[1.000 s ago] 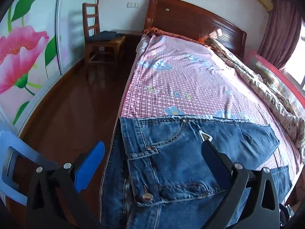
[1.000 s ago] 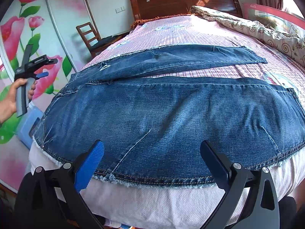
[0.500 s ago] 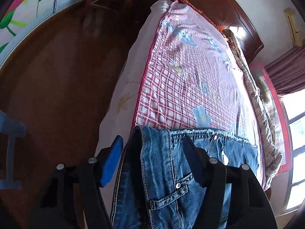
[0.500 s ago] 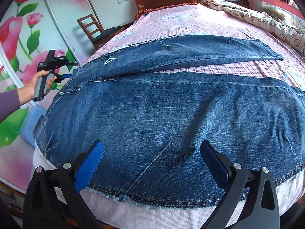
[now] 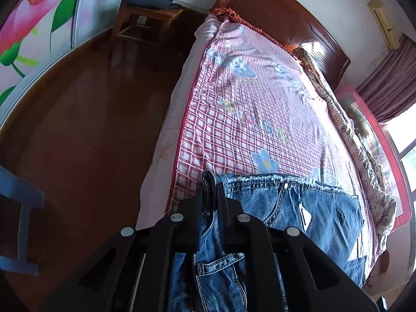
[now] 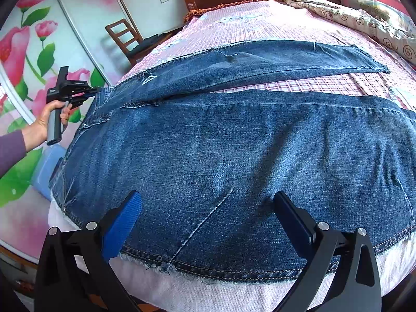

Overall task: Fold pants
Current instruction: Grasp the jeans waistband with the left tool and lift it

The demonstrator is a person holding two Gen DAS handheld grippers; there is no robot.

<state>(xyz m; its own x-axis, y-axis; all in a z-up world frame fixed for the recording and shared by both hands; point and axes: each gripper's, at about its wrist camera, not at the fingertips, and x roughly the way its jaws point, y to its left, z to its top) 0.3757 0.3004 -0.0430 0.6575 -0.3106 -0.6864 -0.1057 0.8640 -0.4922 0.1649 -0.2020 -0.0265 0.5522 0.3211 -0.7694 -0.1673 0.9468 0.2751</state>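
Blue denim pants (image 6: 234,150) lie spread across the foot of the bed, legs apart; the far leg (image 6: 286,57) stretches to the right. In the left wrist view the waistband (image 5: 286,189) and pockets show. My left gripper (image 5: 209,189) is shut on the waistband corner at the bed's left edge; it also shows in the right wrist view (image 6: 91,92), held by a hand. My right gripper (image 6: 205,202) is open, hovering over the near leg by its frayed hem (image 6: 208,270), one finger on either side of a seam.
The bed has a pink checked sheet (image 5: 247,109), a wooden headboard (image 5: 273,13) and a rolled quilt (image 6: 351,15) along its right side. A wooden chair (image 5: 145,10) stands by the wall. A blue plastic stool (image 5: 18,208) stands on the wooden floor to the left.
My left gripper has closed from open onto the waistband corner at the bed's left edge. My right gripper has moved forward slightly over the near leg and stays open.
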